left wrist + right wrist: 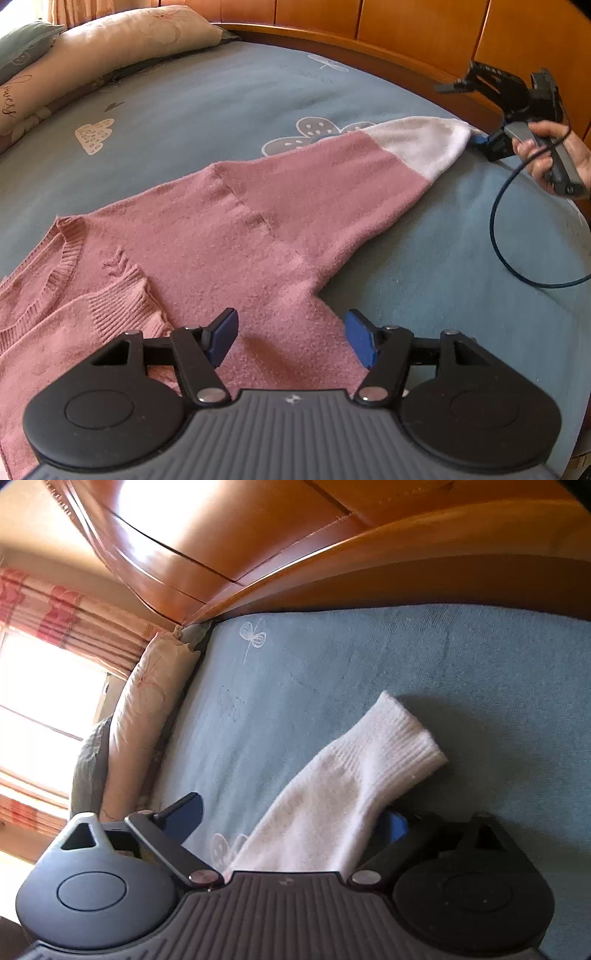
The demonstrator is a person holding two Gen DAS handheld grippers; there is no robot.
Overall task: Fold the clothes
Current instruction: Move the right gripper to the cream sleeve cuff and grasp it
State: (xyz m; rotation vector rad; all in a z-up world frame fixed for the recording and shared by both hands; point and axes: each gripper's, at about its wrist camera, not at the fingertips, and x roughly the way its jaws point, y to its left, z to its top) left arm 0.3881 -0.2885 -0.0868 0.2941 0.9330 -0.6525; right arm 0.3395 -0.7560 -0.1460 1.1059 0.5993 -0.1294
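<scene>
A pink knit sweater lies flat on the blue bed sheet, neckline at the left. Its sleeve stretches to the right and ends in a white cuff. My left gripper hovers open over the sweater's side below the armpit, with only flat fabric under its blue pads. A hand holds my right gripper at the cuff's tip. In the right wrist view the white cuff lies between the wide-open fingers of the right gripper and drapes over the right pad.
Pillows line the far left of the bed. A wooden bed frame curves along the far edge, close behind the right gripper. A dark cable loops over the sheet at the right. A bright curtained window is at the left.
</scene>
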